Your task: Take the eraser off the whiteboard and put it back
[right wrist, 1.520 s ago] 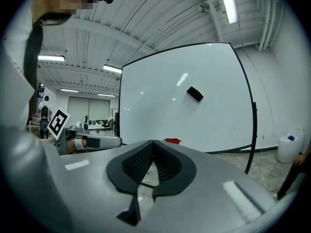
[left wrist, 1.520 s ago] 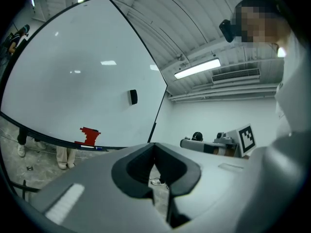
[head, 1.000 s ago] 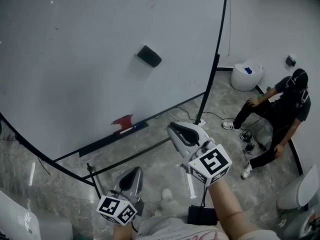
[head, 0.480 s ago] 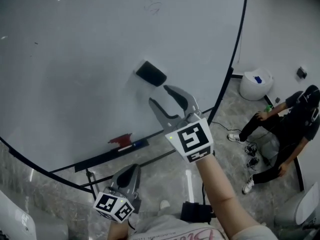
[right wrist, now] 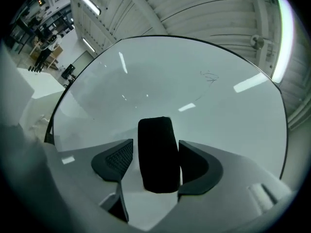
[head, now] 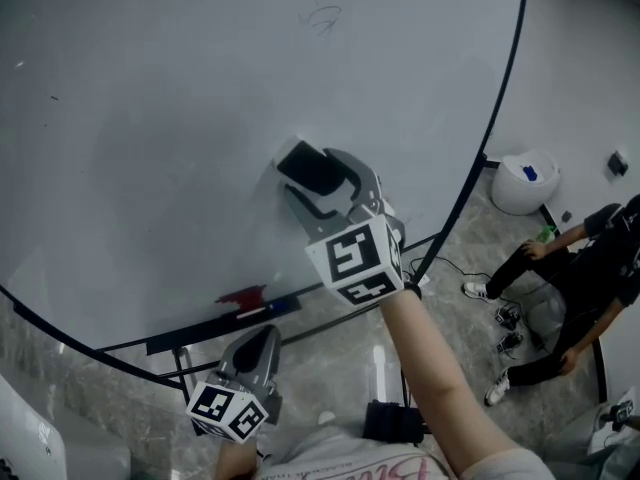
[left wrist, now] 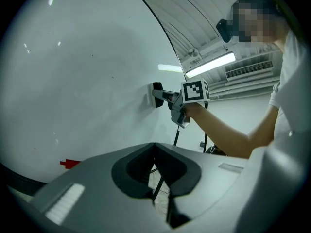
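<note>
Right arm stretched forward, right gripper (head: 318, 176) level against whiteboard (head: 150, 118). Jaws just opened wide, straddling black eraser (head: 305, 166) stuck on board. Left gripper (head: 262, 340) held low, jaws together, empty.

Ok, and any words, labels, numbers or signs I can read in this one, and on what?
No text reads cleanly.
Whiteboard: faint pen scribble, no legible letters.
Shirt: pink script print, cut off by the frame edge, unreadable.
Upper marker cube and lower marker cube: black-and-white square patterns, not words.
White bin: blue label, too small to read.
</note>
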